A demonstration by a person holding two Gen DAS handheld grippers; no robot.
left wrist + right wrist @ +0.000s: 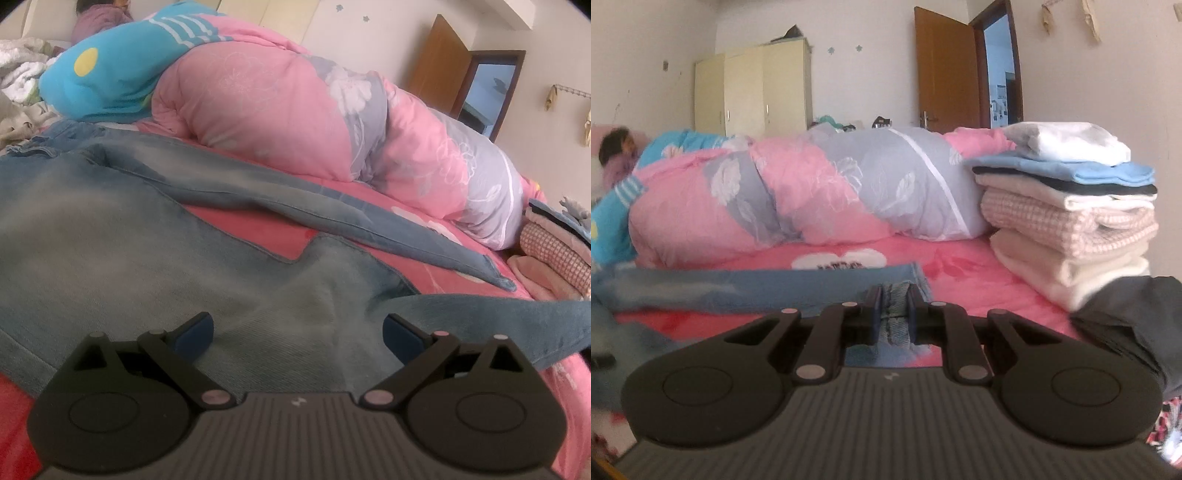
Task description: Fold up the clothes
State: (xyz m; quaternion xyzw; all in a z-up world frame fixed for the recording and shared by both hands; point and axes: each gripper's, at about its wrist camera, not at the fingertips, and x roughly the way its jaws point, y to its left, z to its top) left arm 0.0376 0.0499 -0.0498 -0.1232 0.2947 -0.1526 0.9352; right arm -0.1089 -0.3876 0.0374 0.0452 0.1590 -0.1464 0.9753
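A pair of faded blue jeans point(110, 229) lies spread on the pink bed sheet point(251, 221), one leg point(332, 218) stretched to the right. My left gripper point(298, 334) hovers just over the denim with its jaws wide open and nothing between the blue pads point(195, 334). In the right wrist view my right gripper point(894, 310) is shut on the hem of a jeans leg point(894, 314), lifted off the sheet; the other leg point(757, 286) lies flat behind it.
A rolled pink and grey quilt point(820, 192) runs across the bed behind the jeans. A stack of folded clothes point(1067, 206) stands at the right, with a dark garment point(1126, 325) beside it. A person point(617, 155) lies at the far left. A wardrobe point(753, 88) and open door point(945, 70) are behind.
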